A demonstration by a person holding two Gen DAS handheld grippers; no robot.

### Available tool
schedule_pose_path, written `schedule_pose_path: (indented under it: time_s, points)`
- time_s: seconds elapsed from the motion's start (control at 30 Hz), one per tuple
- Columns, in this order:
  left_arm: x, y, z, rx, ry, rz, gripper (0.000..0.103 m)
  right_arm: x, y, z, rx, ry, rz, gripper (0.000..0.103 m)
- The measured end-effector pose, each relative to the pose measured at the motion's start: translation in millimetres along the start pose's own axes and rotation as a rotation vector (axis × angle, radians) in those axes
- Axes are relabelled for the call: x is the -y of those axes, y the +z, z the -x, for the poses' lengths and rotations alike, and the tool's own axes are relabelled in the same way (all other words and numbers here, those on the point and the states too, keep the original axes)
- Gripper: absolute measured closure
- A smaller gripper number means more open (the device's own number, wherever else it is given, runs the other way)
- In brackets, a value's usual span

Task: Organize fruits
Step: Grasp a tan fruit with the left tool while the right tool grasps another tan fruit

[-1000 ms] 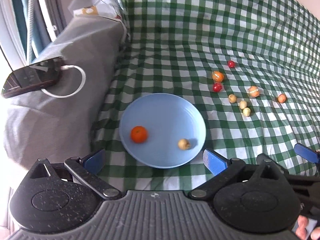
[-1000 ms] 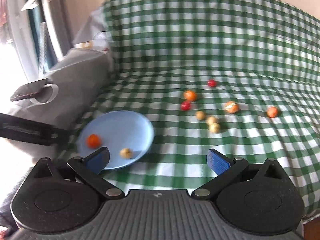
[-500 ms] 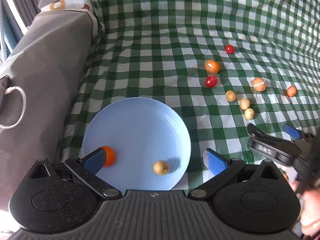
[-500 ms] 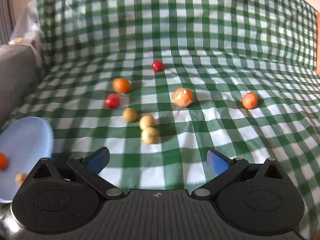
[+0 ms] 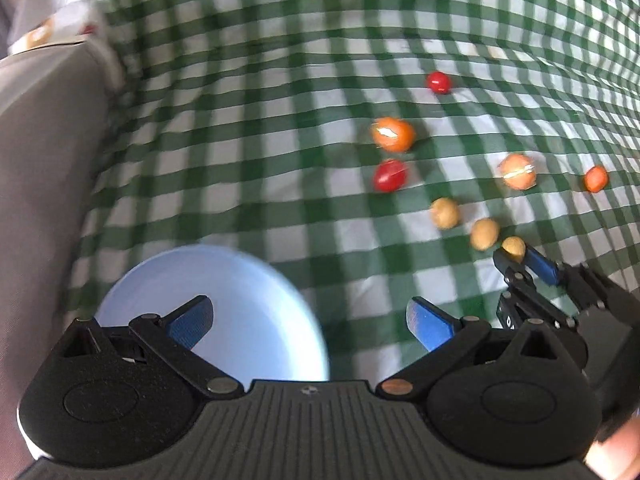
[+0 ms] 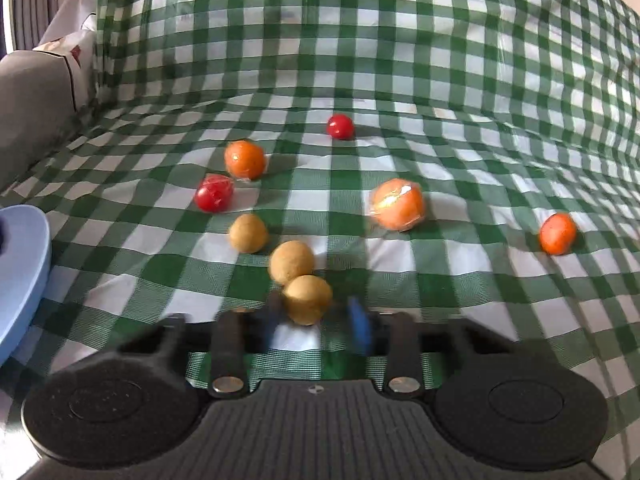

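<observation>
Several small fruits lie on the green checked cloth. My right gripper (image 6: 316, 320) has its blurred blue fingers on both sides of the nearest tan fruit (image 6: 307, 299); I cannot tell if they press on it. It also shows in the left wrist view (image 5: 513, 249) between the right gripper's tips (image 5: 520, 258). Two more tan fruits (image 6: 291, 262) (image 6: 248, 233), two wrapped oranges (image 6: 245, 159) (image 6: 398, 204), red fruits (image 6: 214, 197) (image 6: 340, 126) and a small orange fruit (image 6: 557, 233) lie beyond. My left gripper (image 5: 308, 320) is open over the blue plate (image 5: 248, 320).
A grey cushion (image 5: 40, 160) rises along the left. A white printed bag (image 5: 48, 32) sits at its far end. The cloth climbs a backrest (image 6: 360, 20) behind the fruits. The plate's edge (image 6: 24, 272) shows at the right wrist view's left.
My right gripper has moved forward to the nearest tan fruit and its fingers have closed in around it. My left gripper has moved forward; the fruits on the plate are now hidden.
</observation>
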State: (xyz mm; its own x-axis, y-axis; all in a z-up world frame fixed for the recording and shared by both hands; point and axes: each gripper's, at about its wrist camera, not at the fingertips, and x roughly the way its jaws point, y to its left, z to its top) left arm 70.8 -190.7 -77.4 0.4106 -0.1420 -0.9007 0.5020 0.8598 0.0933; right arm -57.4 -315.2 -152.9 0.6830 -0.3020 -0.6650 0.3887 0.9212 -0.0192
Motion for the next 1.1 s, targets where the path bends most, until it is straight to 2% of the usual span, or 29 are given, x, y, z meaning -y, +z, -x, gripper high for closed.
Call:
schedule_pose_path:
  time_s: [0.13,0.2,0.37,0.57,0.73,0.77,0.8,0.83,0.9,0.97,1.03,1.1]
  points:
    - [25,26,-27,-0.006,-0.063,0.018,0.000,28,5,-3,0.005,-0.102,-0.080,0.077]
    - [38,39,-43,-0.029,-0.085,0.027,0.000,42,6,-5,0.006,-0.127,-0.141,0.077]
    - [67,63,-78,-0.062,-0.070,0.011,0.000,51,6,-9,0.012,-0.127,-0.171,0.077]
    - [77,66,-115,-0.141,-0.071,-0.049,0.000,53,6,-9,0.020,-0.117,-0.191,0.076]
    - [67,65,-114,-0.112,-0.087,0.001,0.002,53,7,-12,0.022,-0.121,-0.192,0.076]
    - [67,64,-112,-0.102,-0.087,-0.006,0.005,53,7,-12,0.023,-0.122,-0.190,0.076]
    - [68,63,-108,-0.081,-0.096,-0.019,0.018,54,8,-13,0.023,-0.122,-0.189,0.076]
    - [67,60,-101,-0.058,-0.117,-0.035,0.044,55,8,-13,0.023,-0.120,-0.188,0.076]
    - [69,58,-91,-0.037,-0.139,-0.080,0.076,55,9,-12,0.024,-0.117,-0.196,0.076]
    - [70,54,-84,-0.008,-0.114,-0.106,0.076,53,7,-9,0.027,-0.117,-0.203,0.076]
    - [73,47,-73,0.064,-0.081,-0.168,0.076,53,8,-8,0.030,-0.120,-0.200,0.076]
    - [75,45,-62,0.128,-0.087,-0.202,0.076,53,8,-6,0.035,-0.118,-0.202,0.077]
